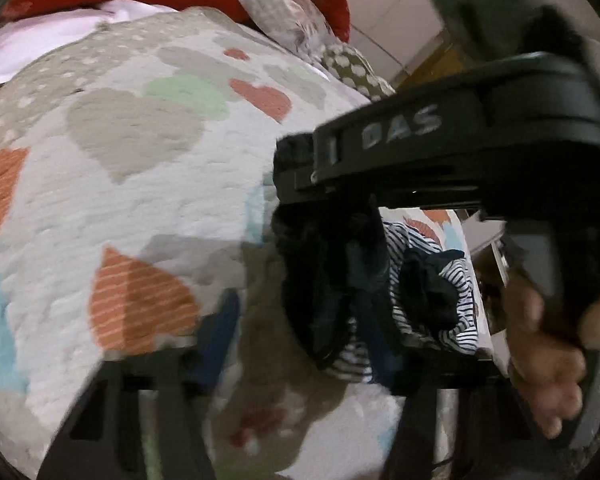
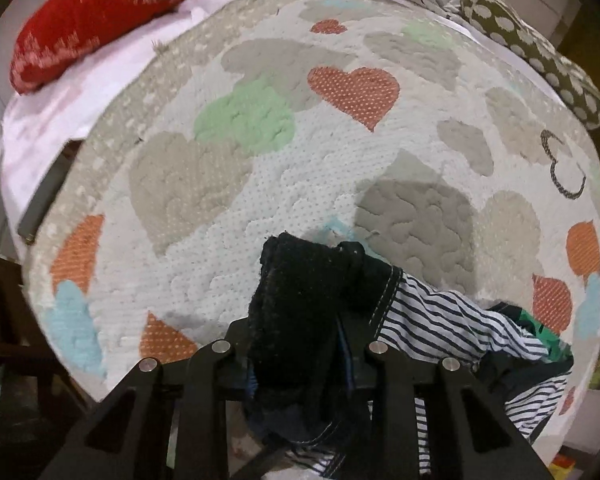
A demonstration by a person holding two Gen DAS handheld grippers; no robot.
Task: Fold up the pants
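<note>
The dark pants [image 2: 300, 304] are bunched between the fingers of my right gripper [image 2: 300, 350], which is shut on them above the heart-patterned quilt [image 2: 260, 184]. In the left wrist view that same right gripper [image 1: 332, 216] crosses the picture from the right, held by a hand [image 1: 548, 344], and the pants [image 1: 324, 288] hang from it in a dark clump. My left gripper [image 1: 300, 344] sits just below that clump. The view is blurred, so whether its pads touch the cloth I cannot make out.
A blue-and-white striped garment [image 2: 460, 320] and other dark and green clothes [image 2: 548, 332] lie heaped on the quilt's right side. A red pillow [image 2: 100, 12] and an olive spotted pillow [image 2: 540, 60] line the far edge. Dark wooden furniture [image 2: 4, 300] stands at the left.
</note>
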